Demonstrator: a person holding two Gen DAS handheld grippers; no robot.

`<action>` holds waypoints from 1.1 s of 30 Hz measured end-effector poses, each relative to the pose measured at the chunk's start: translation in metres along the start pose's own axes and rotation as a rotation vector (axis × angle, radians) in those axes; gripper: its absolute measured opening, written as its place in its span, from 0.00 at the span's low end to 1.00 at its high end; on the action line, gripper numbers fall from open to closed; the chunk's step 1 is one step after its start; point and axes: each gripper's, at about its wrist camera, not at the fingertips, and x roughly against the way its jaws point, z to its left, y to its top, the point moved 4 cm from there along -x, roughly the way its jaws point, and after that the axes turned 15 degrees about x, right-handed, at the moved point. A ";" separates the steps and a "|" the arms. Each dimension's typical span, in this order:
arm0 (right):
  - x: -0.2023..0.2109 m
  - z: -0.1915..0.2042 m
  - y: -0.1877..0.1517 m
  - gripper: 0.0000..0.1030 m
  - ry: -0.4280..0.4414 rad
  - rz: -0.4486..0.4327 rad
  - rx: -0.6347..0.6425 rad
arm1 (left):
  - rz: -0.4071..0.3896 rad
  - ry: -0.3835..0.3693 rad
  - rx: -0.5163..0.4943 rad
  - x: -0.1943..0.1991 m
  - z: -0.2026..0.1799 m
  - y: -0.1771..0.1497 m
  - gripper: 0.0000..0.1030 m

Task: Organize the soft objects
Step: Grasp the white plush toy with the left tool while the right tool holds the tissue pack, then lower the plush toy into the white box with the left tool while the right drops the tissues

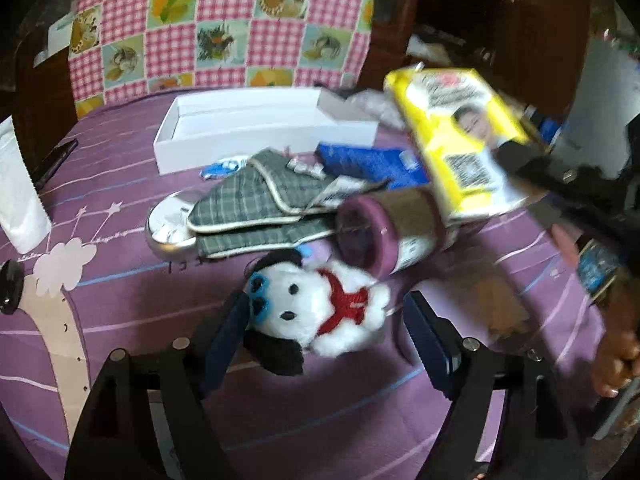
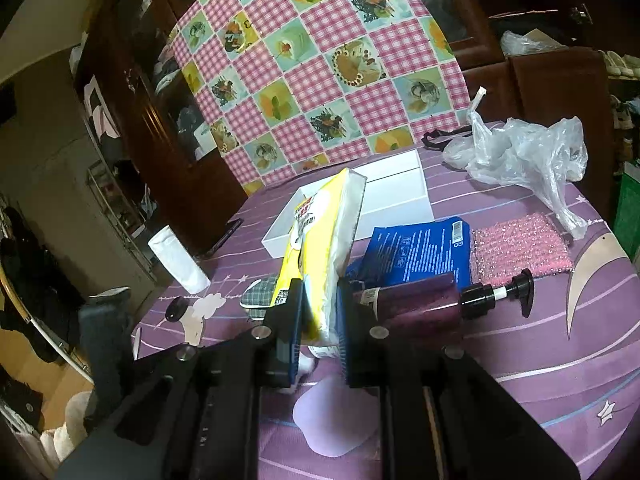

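Observation:
A white plush dog point(image 1: 320, 312) with black ears and a red scarf lies on the purple bedspread point(image 1: 280, 420) between the open fingers of my left gripper point(image 1: 324, 332). My right gripper point(image 2: 318, 332) is shut on a yellow tissue pack point(image 2: 320, 248) and holds it up above the bed; the pack also shows in the left wrist view point(image 1: 460, 136) at the upper right. A white open box point(image 1: 256, 124) point(image 2: 392, 196) sits at the back of the bed. Grey plaid slippers point(image 1: 256, 200) lie in front of it.
A purple pump bottle point(image 2: 420, 300) point(image 1: 384, 232) lies on its side near the dog. A blue packet point(image 2: 420, 256), a pink sparkly cloth point(image 2: 520, 248), a clear plastic bag point(image 2: 520, 152) and a white roll point(image 2: 178, 260) lie around. A checked pink cloth point(image 1: 224, 24) hangs behind.

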 end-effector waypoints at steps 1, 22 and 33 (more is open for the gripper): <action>0.000 0.000 0.000 0.17 0.000 0.003 0.000 | 0.007 0.014 0.004 -0.002 0.001 0.000 0.77; -0.011 0.007 0.010 0.17 -0.005 0.053 0.050 | -0.105 0.021 0.098 0.043 0.027 0.026 0.61; -0.065 -0.030 0.100 0.17 0.042 0.085 -0.021 | -0.161 0.026 0.116 0.042 0.026 0.120 0.61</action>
